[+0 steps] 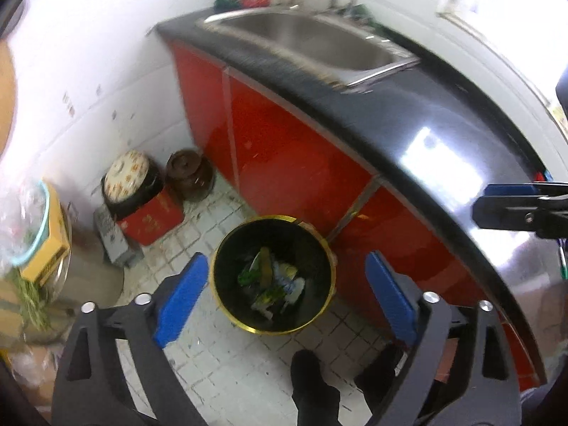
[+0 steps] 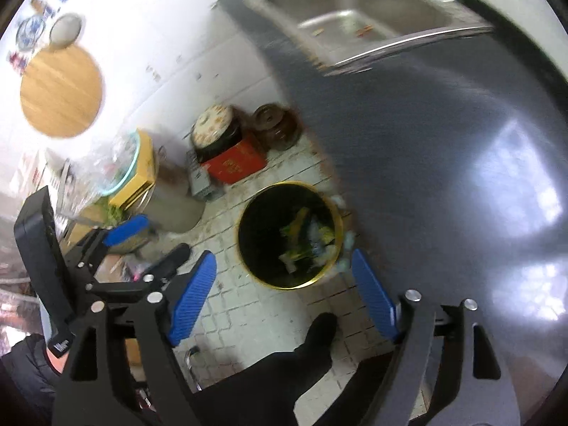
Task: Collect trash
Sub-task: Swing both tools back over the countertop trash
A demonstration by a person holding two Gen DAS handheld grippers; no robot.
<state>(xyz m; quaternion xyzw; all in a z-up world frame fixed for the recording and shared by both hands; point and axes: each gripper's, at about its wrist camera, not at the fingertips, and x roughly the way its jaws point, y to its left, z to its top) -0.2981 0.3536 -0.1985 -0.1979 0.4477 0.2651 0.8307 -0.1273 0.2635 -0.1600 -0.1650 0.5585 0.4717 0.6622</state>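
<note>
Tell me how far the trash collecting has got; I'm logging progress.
Done: mixed scraps already lie in the black bin on the floor by the red cabinet. In hand: nothing; the left claw and right claw are both open and empty above the bin. Left: small bits show in the sink; the blur hides more.

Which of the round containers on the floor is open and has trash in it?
The black bin with the gold rim, by the red cabinet. The two pots in the corner, and, are lidded.

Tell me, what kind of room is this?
Most likely a home kitchen: a steel sink set in a dark counter, red cupboards below, and a bin of scraps on the tiled floor.
</note>
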